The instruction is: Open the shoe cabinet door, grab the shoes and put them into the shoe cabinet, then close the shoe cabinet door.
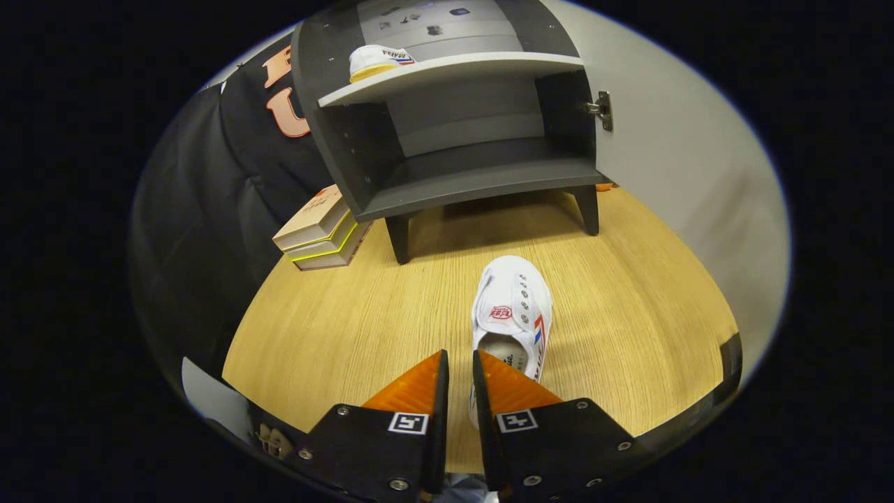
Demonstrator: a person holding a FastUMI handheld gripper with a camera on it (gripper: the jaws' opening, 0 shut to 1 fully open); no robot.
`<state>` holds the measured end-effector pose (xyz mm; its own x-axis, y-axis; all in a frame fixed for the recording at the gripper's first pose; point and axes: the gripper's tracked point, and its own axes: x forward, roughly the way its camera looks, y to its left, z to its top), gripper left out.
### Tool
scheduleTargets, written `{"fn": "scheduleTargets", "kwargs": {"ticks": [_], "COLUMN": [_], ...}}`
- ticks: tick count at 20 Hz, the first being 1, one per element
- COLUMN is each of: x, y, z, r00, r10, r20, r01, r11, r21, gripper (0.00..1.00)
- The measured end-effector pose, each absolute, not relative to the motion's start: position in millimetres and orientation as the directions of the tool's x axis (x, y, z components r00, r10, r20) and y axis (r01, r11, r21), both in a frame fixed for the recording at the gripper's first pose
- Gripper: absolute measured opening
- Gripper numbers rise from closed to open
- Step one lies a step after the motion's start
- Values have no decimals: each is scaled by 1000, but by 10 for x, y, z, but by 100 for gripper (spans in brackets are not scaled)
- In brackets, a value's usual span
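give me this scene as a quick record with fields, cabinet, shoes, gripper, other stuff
cabinet: dark, on short legs, standing on the wooden table
door: open, hinged on the right
shoe on shelf: white, on the upper shelf
shoe on table: white, in front of the cabinet, heel end beside the right finger
gripper: jaws nearly closed, pressing on nothing visible
books: stacked left of the cabinet

Staged recording booth, not a lived-in home. Evidence: black cloth wall [209, 188] at 10 o'clock, small shoe cabinet [447, 140] at 12 o'clock standing on a wood tabletop [628, 293], stacked books [321, 234] beside it.
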<state>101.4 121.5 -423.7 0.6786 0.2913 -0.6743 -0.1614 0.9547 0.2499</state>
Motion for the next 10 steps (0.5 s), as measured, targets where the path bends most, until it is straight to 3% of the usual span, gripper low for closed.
{"fn": "scheduleTargets", "kwargs": {"ticks": [10], "x": [1267], "y": [1336], "z": [-4726], "r00": [614], "r10": [338], "r20": [-714], "r01": [-181], "r11": [940], "r21": [290], "gripper": [22]}}
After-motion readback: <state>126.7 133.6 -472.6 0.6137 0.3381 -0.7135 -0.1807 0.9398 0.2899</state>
